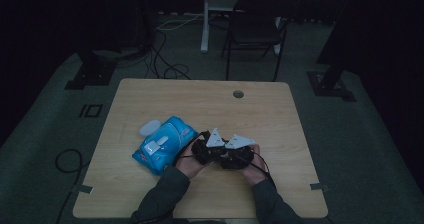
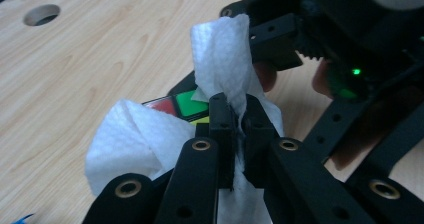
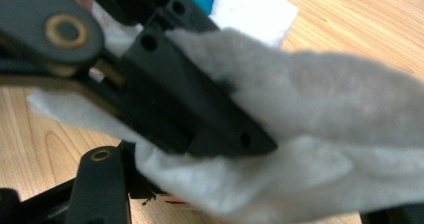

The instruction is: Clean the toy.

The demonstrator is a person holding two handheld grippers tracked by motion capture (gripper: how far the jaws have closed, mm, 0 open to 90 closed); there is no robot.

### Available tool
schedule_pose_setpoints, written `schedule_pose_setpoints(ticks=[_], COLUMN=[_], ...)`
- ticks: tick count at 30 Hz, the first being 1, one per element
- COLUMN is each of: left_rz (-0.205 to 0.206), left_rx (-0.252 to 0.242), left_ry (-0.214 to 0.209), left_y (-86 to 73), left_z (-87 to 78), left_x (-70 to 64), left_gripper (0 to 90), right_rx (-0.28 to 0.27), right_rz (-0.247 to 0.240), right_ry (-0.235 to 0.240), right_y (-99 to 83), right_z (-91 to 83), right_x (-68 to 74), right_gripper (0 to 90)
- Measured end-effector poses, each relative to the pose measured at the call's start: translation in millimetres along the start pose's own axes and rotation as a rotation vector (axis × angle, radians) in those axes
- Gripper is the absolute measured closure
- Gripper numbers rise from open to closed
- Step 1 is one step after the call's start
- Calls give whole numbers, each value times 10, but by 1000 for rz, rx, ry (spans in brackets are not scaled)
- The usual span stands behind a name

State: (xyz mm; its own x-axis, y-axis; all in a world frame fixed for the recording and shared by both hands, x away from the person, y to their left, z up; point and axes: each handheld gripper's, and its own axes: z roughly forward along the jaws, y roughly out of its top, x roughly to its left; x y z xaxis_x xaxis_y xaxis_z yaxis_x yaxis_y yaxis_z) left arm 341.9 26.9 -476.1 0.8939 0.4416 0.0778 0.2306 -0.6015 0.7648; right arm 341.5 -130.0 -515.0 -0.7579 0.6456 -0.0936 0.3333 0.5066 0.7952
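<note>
In the high view my left gripper (image 1: 210,151) and right gripper (image 1: 233,156) meet nose to nose over the front middle of the wooden table (image 1: 200,99). The left gripper view has my left gripper (image 2: 239,116) shut on a crumpled white wipe (image 2: 220,54), pressed against a colour-tiled puzzle cube (image 2: 182,105) with red and green faces showing. The right gripper's black body fills that view's upper right. In the right gripper view the wipe (image 3: 320,99) and the left gripper's jaw sit close up. My right gripper's jaws stand wide, one finger (image 3: 102,184) visible, apparently clamped on the mostly hidden cube.
A blue pack of wet wipes (image 1: 162,144) with its white lid flipped up lies left of the hands. A cable hole (image 1: 238,94) sits near the table's far edge. A black chair (image 1: 255,24) stands beyond the table, with cables on the floor.
</note>
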Motion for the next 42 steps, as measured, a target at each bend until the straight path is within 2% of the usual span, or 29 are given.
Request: schedule_pose_setpoints(ticks=[8,13,20,23,31,36,42], left_rz=[-6,3,-11,-29,-66,-93,-94], left_rx=[-9,-11,-24,-32,-40,-48,-48], left_ry=[-34,-30,-1,14,82,101,107], left_y=[3,7,11,8,-25,-41,-40], left_z=[8,32,39,28,-44,-71,-69], left_x=[-2,0,55,99,237,296,280], left_gripper=[874,873,872,870,870,869,870], right_rx=[-8,-4,-3,-4,-12,-15,-15], right_rz=[-3,-1,-8,-20,-32,-41,-45], right_ry=[0,-7,-7,-2,7,8,9], right_y=[3,-1,3,6,17,20,21], right_z=[0,5,-4,-8,-28,-34,-39], right_x=[2,4,21,31,71,79,81], right_gripper=[339,339,339,339,339,339,339])
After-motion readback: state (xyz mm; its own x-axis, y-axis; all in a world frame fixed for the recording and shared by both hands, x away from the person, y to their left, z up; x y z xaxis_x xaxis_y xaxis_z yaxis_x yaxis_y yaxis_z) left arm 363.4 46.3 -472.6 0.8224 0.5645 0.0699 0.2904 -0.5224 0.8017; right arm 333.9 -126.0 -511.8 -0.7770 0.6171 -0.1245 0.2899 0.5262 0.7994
